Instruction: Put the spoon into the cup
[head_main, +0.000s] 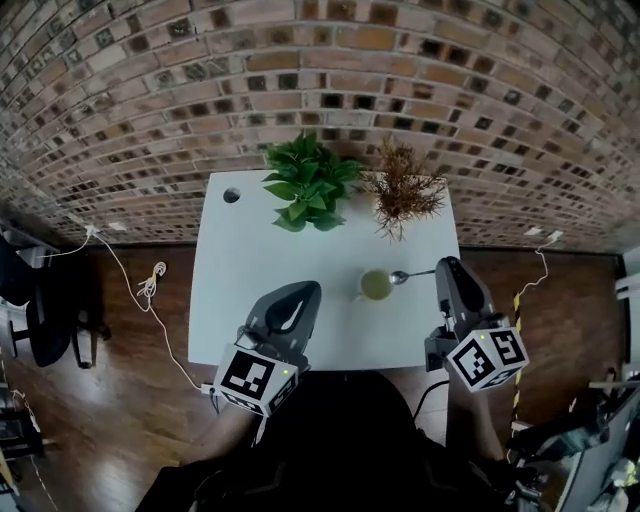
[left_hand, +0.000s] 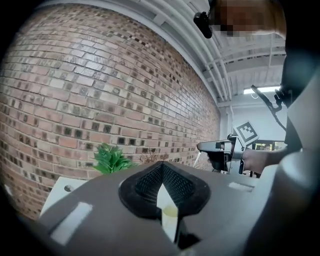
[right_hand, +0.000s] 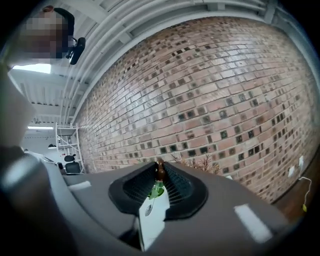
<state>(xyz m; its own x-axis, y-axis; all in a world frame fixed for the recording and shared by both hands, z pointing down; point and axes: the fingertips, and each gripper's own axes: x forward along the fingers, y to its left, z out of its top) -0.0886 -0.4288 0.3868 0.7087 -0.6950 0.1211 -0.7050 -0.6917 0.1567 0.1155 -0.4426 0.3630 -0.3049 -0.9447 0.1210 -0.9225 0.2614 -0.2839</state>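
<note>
Spoon (head_main: 412, 273) gripped beside cup (head_main: 376, 286), not yet inside.
My right claw (head_main: 446, 267) is clamped on the handle; the bowl lies just beside the rim, so tipping it in remains; my left claw (head_main: 306, 293) is closed, empty; plant (head_main: 308, 182) and dry twigs (head_main: 403, 188) stand behind, likely no obstacle.

The left half of the white table (head_main: 228, 262) lies bare from front edge to the small hole (head_main: 231, 195). At the back a green plant (head_main: 308, 182) and a dry brown plant (head_main: 403, 190) bar the way, brick wall (head_main: 320, 70) close behind. The cup (head_main: 376, 286) stands clear mid-table, save the spoon (head_main: 399, 277), seemingly just beside its right rim.
</note>
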